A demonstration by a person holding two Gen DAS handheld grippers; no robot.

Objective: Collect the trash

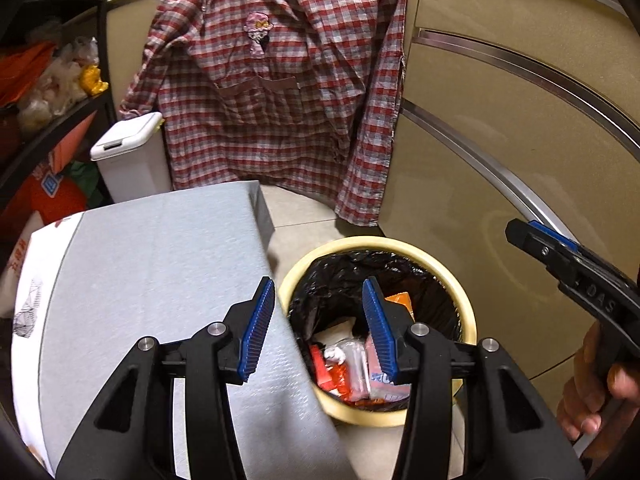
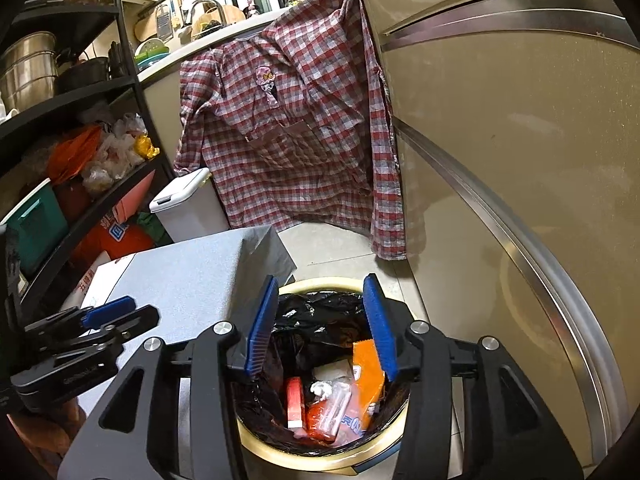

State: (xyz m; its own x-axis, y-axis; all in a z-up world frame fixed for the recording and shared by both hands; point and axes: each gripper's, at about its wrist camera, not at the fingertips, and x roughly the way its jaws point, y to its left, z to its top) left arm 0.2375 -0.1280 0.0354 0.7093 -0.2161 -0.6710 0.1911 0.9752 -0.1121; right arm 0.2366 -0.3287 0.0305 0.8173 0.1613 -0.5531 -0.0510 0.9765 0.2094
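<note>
Left gripper (image 1: 318, 330) released, empty | right gripper (image 2: 322, 328) released, empty | wrappers (image 2: 340, 404) in bin (image 2: 320, 454): light, crinkly, slippery; I pinch edges.

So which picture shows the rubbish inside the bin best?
The right wrist view: it looks almost straight down into the bin, wrappers plainly visible. In the left wrist view the bin sits off-centre, a blue finger hiding some.
</note>
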